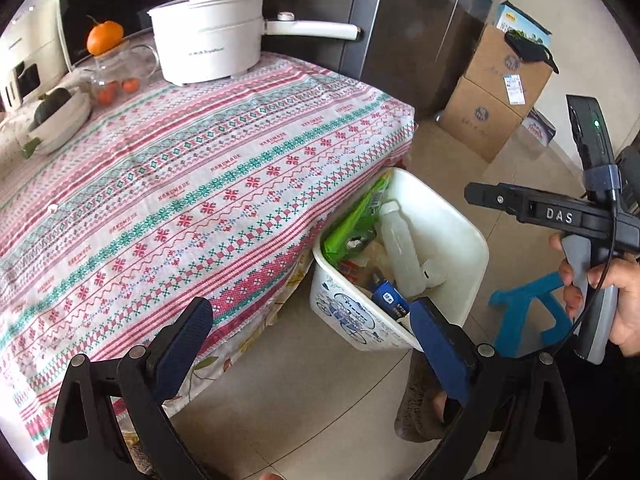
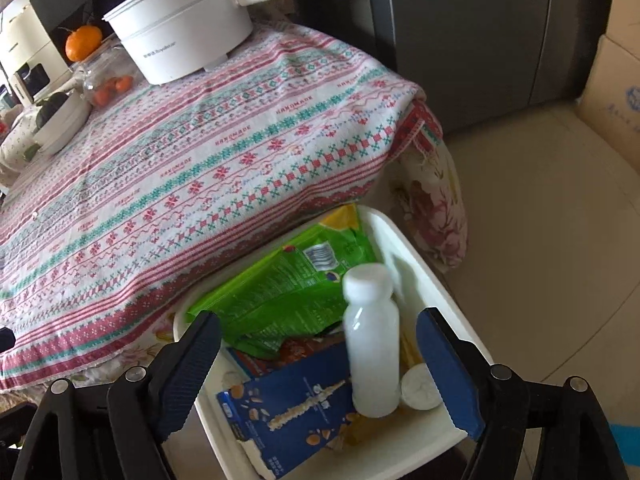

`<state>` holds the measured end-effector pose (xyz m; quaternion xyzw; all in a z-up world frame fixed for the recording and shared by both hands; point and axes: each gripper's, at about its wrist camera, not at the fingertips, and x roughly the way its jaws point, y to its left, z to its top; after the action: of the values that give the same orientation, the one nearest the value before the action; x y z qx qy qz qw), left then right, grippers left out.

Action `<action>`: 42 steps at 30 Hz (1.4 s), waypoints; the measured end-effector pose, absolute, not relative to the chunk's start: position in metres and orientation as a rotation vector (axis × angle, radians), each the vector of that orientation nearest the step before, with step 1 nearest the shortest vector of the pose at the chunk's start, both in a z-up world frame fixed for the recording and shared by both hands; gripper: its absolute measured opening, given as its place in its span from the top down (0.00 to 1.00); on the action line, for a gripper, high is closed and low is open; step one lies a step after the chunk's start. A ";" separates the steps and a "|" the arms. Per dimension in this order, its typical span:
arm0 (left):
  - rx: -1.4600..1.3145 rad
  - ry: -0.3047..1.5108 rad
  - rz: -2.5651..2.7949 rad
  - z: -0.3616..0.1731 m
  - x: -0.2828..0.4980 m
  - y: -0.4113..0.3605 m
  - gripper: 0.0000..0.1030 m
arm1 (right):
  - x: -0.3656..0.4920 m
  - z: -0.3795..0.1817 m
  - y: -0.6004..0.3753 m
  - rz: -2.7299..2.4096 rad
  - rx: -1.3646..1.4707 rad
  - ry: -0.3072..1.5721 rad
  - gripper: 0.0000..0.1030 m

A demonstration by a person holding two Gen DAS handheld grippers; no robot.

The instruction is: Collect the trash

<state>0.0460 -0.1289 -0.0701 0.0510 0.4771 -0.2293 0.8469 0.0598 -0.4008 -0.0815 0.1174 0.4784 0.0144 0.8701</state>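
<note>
Right blue-padded black gripper (image 2: 318, 368): spread wide, empty, over white rectangular plastic bin (image 2: 436, 292). Inside: milky white plastic bottle (image 2: 372, 344), green crinkled snack bag (image 2: 280, 292), blue cardboard box (image 2: 288, 416). Left blue-padded gripper (image 1: 312, 344): also spread, empty, near patterned red-green tablecloth (image 1: 180, 184).

- Tablecloth (image 1: 208, 184) on bench: "HANDMADE" woven repeatedly along the stripes, legible in both views.
- Right hand-held gripper (image 1: 560, 216), seen from left wrist cam: "DAS" in white caps on black body.
- White electric pot (image 1: 208, 36): small grey brand line on front, approx. "Royalstar"; characters before it too small to read.
- Blue carton (image 2: 288, 412) in bin: print illegible.
- Green packet (image 2: 288, 288): barcode, text illegible.
- Cardboard boxes (image 1: 496, 92): shipping label w/ barcode, round blue logos; unreadable.
</note>
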 end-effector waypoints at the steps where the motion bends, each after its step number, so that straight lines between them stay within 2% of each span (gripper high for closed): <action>1: 0.091 0.995 -0.474 -0.067 0.041 -0.125 0.02 | 0.055 -0.077 -0.398 0.043 0.249 0.991 0.17; 3: 0.068 0.987 -0.456 -0.064 0.035 -0.118 0.01 | 0.045 -0.070 -0.393 0.049 0.262 0.964 0.11; 10: 0.075 0.960 -0.281 -0.057 0.011 -0.097 0.01 | 0.000 -0.047 -0.368 0.037 0.277 0.862 0.01; 23: 0.070 0.798 -0.081 -0.048 -0.038 -0.075 0.01 | -0.070 -0.029 -0.323 -0.108 0.144 0.716 0.01; 42: 0.056 0.769 -0.097 -0.045 -0.049 -0.083 0.01 | -0.077 -0.033 -0.310 -0.139 0.100 0.725 0.01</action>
<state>-0.0490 -0.0835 -0.0449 0.0271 0.3749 -0.0472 0.9255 -0.0766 -0.3095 -0.0330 0.0488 0.3542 -0.0677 0.9314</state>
